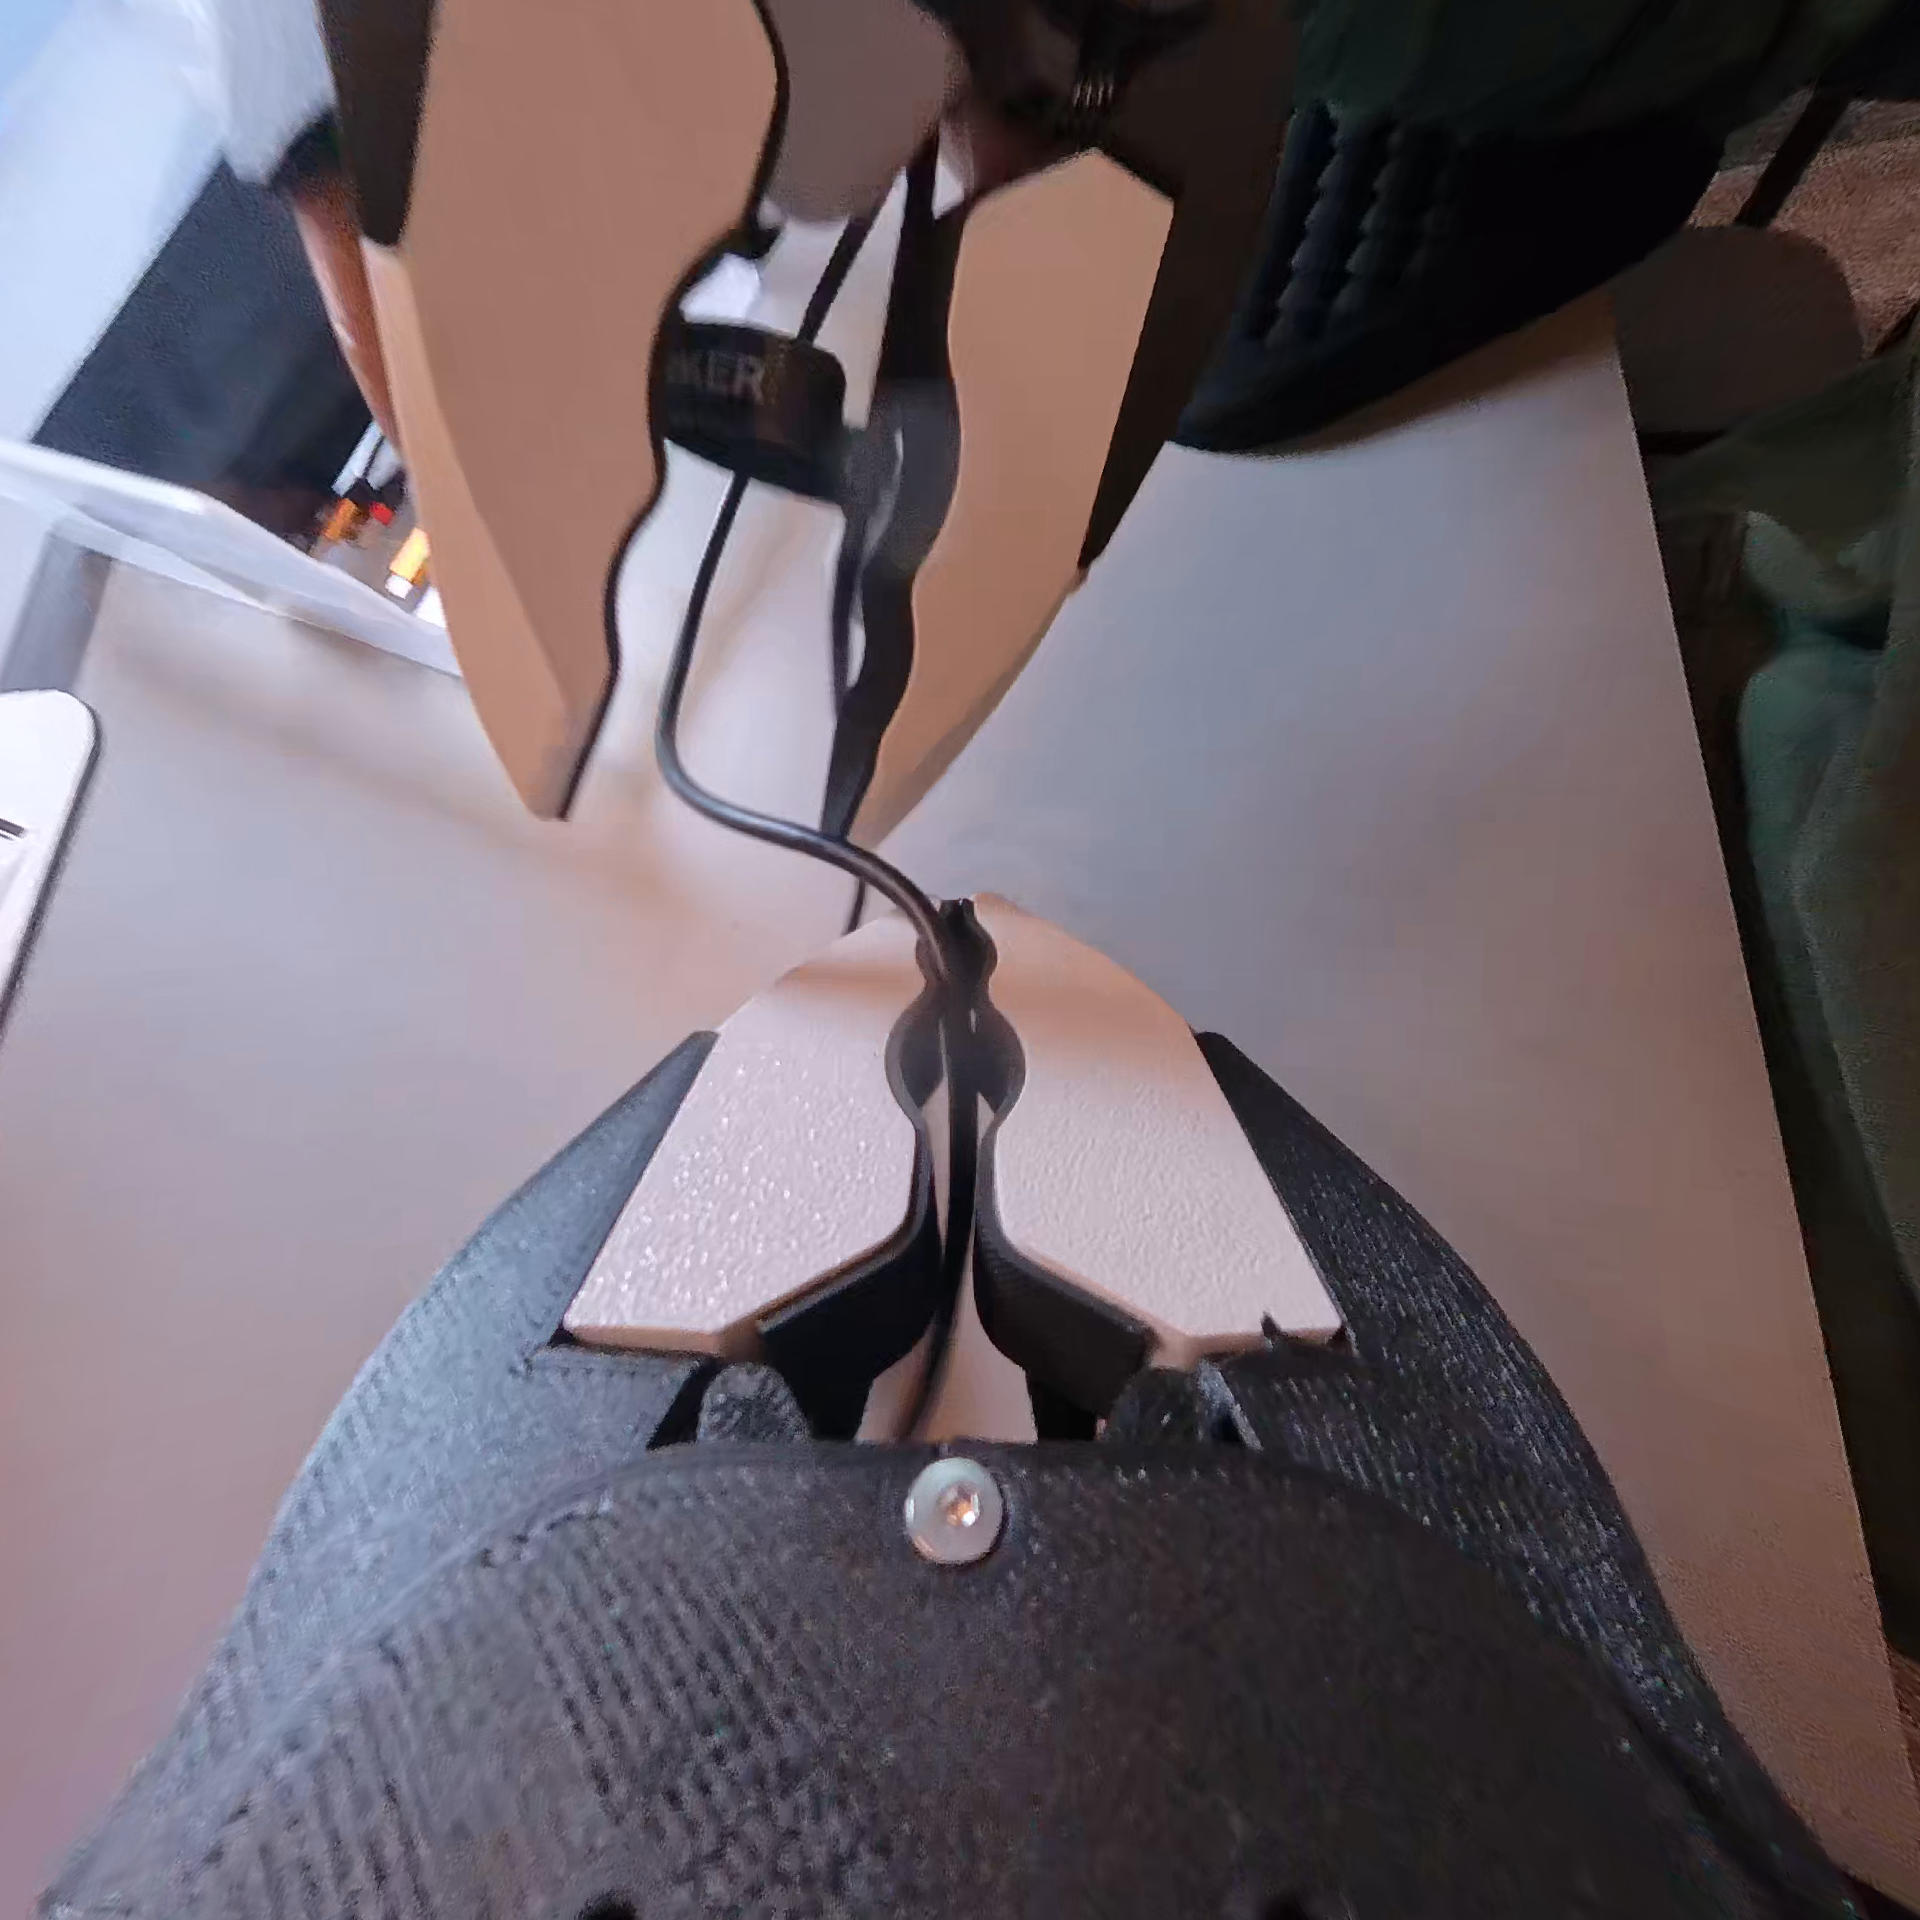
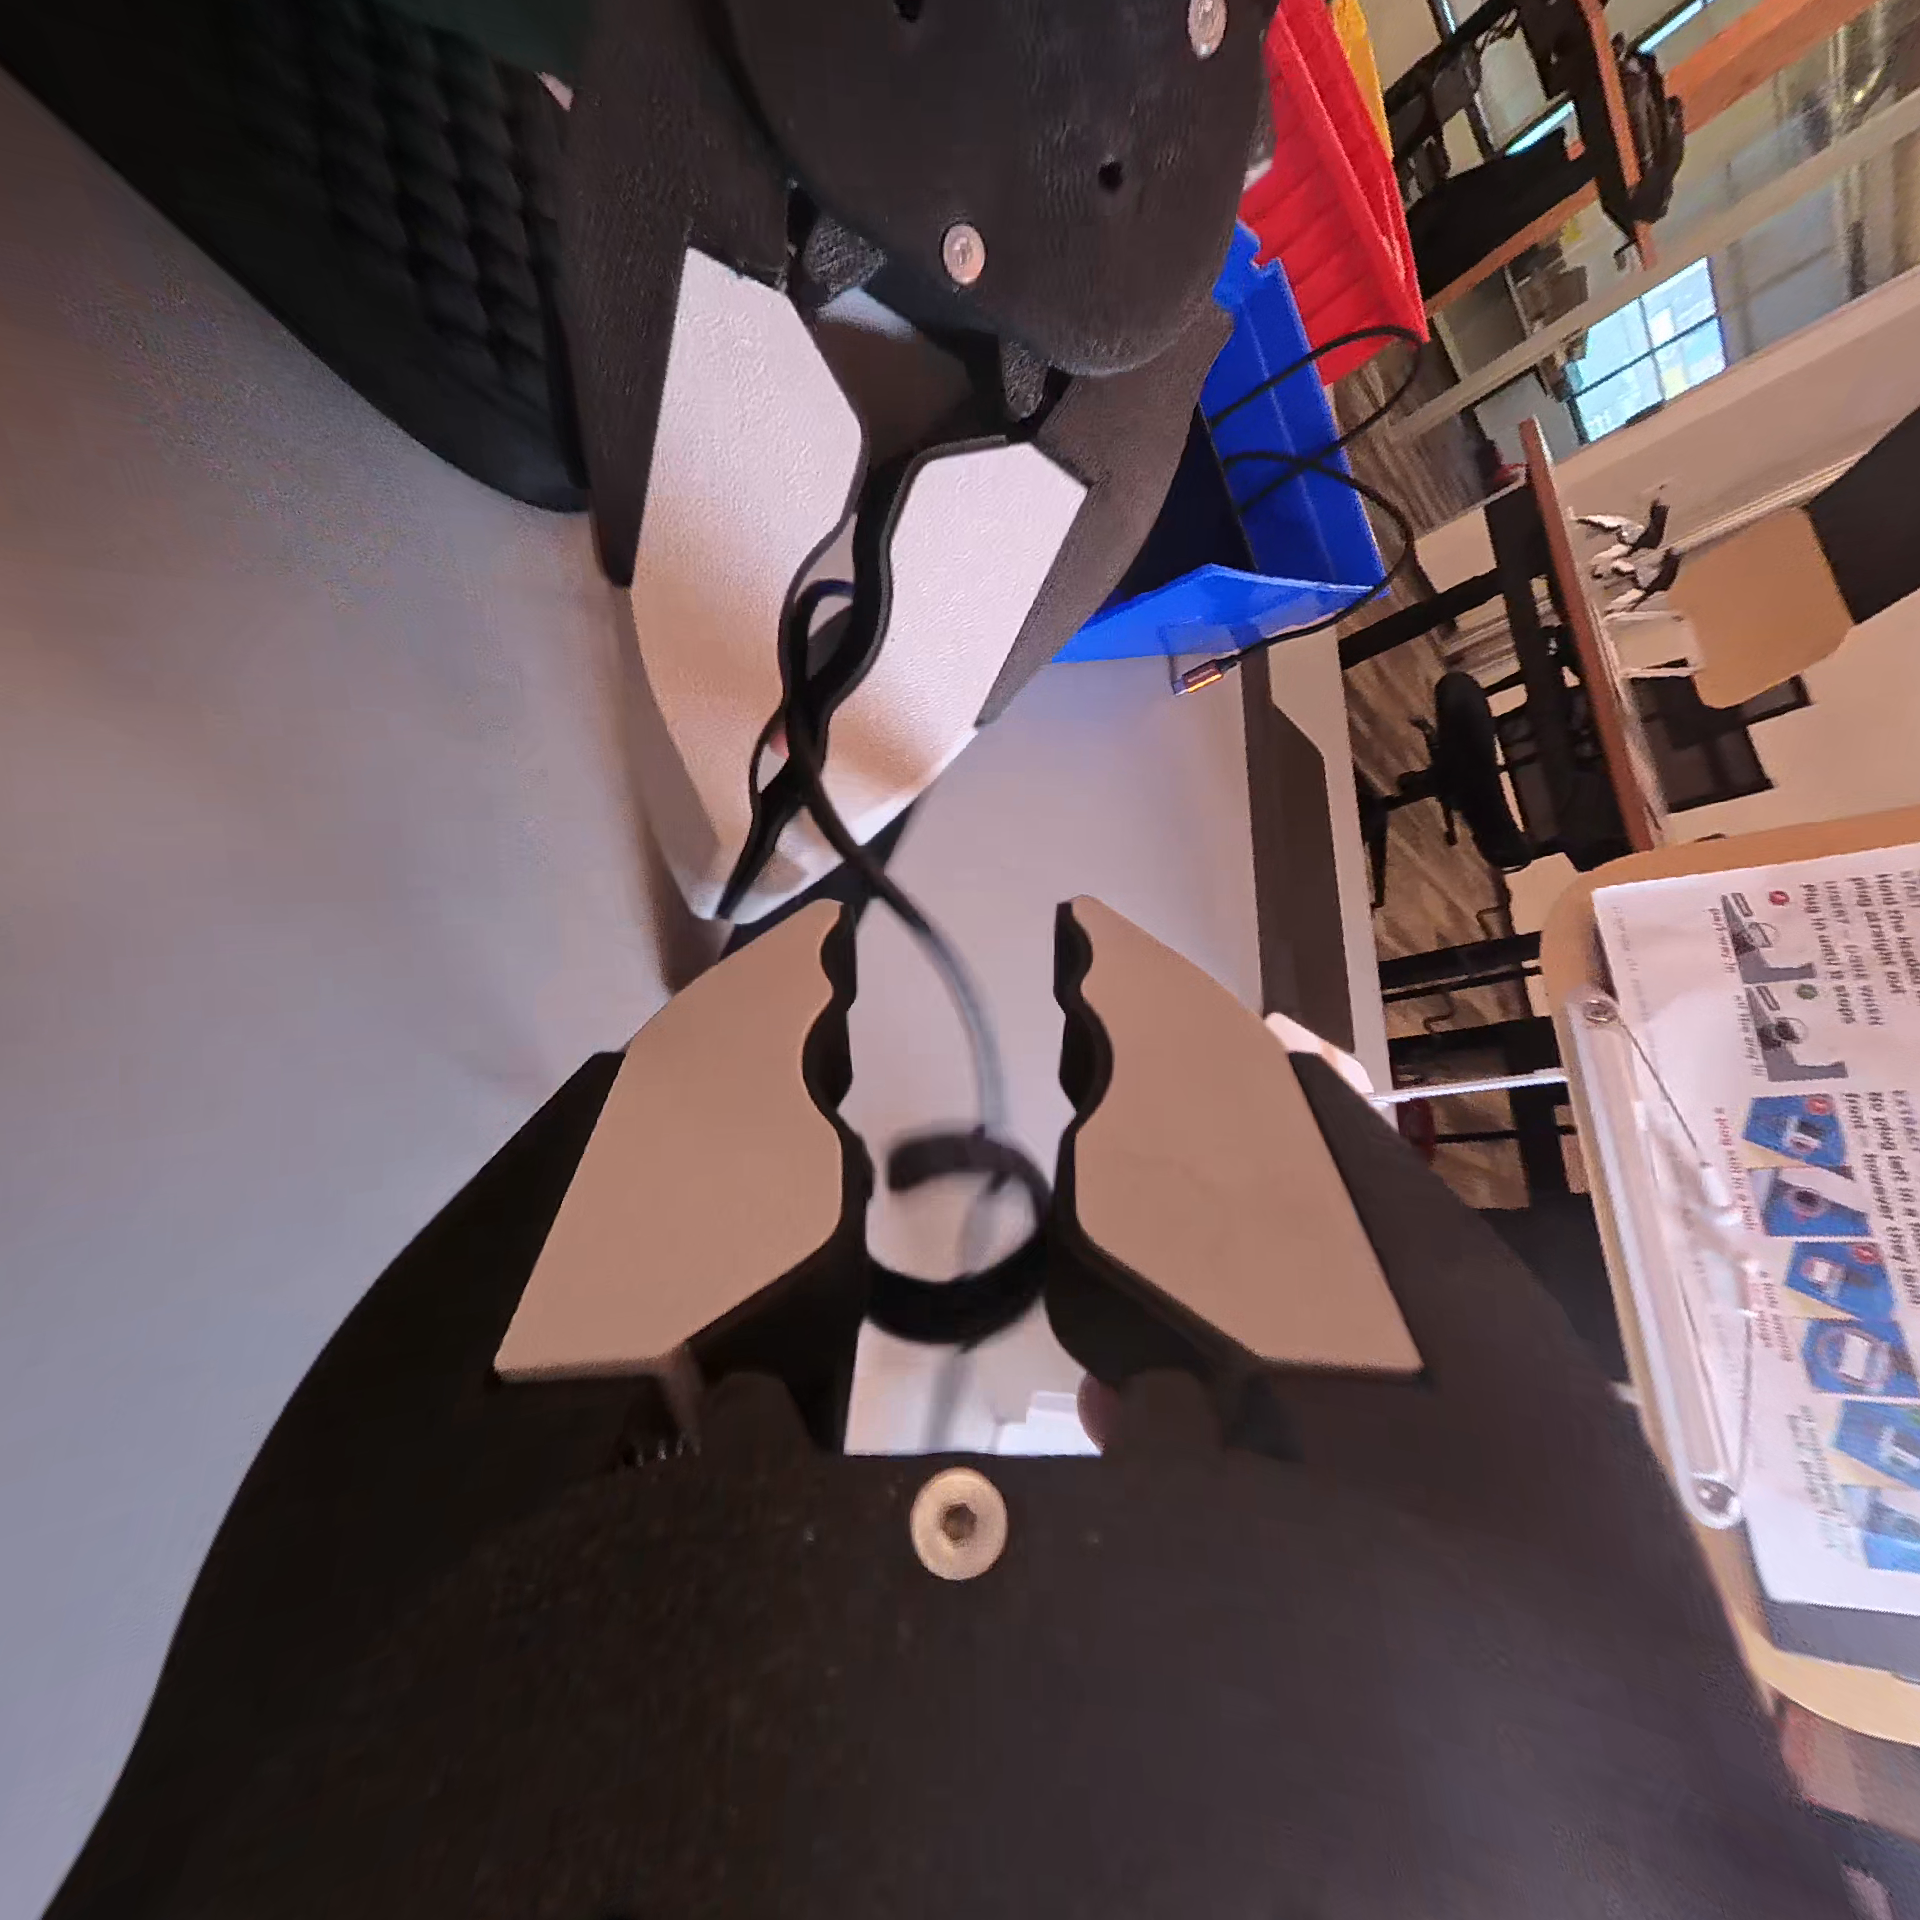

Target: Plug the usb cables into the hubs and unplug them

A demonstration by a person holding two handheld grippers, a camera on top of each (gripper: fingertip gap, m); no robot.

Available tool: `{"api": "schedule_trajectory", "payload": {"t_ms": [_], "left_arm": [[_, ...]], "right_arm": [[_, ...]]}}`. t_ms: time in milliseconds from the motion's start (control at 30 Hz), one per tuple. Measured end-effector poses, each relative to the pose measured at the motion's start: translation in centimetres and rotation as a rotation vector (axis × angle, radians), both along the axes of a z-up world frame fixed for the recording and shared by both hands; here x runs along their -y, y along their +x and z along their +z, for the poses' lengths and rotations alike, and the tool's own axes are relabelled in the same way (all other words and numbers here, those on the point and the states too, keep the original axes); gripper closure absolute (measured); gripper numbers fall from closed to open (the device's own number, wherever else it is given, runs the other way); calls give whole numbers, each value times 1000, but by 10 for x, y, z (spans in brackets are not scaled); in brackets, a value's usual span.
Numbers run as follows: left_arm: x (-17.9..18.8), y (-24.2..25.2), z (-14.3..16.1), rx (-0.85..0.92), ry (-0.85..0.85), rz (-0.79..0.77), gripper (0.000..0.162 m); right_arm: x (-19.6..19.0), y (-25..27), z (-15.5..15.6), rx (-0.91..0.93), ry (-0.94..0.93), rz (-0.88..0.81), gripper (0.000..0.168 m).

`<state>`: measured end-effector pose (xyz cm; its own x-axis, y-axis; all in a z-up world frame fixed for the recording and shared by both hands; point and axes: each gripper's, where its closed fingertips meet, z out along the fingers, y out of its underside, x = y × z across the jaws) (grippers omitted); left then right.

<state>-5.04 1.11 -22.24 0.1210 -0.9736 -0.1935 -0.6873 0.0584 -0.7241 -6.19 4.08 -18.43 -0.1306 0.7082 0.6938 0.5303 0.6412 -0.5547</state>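
My left gripper (image 1: pixel 966 914) is shut on a thin black USB cable (image 1: pixel 769 826) and pinches it right at the fingertips above the white table (image 1: pixel 1351 831). It also shows at the top of the right wrist view (image 2: pixel 748 883), shut on the same cable (image 2: pixel 940 933). My right gripper (image 2: pixel 951 914) is open. The cable runs loose between its fingers and neither pad touches it. A black strap loop (image 2: pixel 951 1314) on the cable hangs deeper between those fingers. In the left wrist view the right gripper (image 1: pixel 707 800) faces mine, open, with the strap (image 1: pixel 743 400) between its fingers. No hub shows.
A blue bin (image 2: pixel 1278 416) and a red bin (image 2: pixel 1330 177) stand at the table's far edge, with a loose USB plug (image 2: pixel 1205 681) beside them. An instruction sheet on a stand (image 2: pixel 1766 1247) is at the right. A black textured object (image 1: pixel 1403 260) and a clear box (image 1: pixel 208 540) lie nearby. The black textured object (image 1: pixel 1403 260) is about equally far from each gripper, around 25 centimetres.
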Motion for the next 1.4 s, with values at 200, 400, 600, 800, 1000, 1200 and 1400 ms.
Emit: {"api": "schedule_trajectory", "payload": {"t_ms": [200,400,600,800,1000,1200,1400], "left_arm": [[1,-3,-13,-53,-25,-16,162],[-8,-13,-1,4,50,-2,162],[-33,-71,18,99,-7,145,158],[-49,-94,-22,-121,-9,219,158],[-52,-108,-55,-324,-29,230,158],[-39,-105,-49,-284,-43,178,158],[-45,-118,-44,-265,-36,222,147]], "right_arm": [[-3,3,-23,119,-31,-11,126],[-3,9,-33,156,-129,-11,155],[-12,20,-27,103,-268,-35,164],[0,9,-41,175,-430,-39,137],[-5,-17,-75,419,-521,-113,113],[-24,-40,-117,550,-661,-168,106],[-34,-42,-116,487,-653,-168,158]]}}
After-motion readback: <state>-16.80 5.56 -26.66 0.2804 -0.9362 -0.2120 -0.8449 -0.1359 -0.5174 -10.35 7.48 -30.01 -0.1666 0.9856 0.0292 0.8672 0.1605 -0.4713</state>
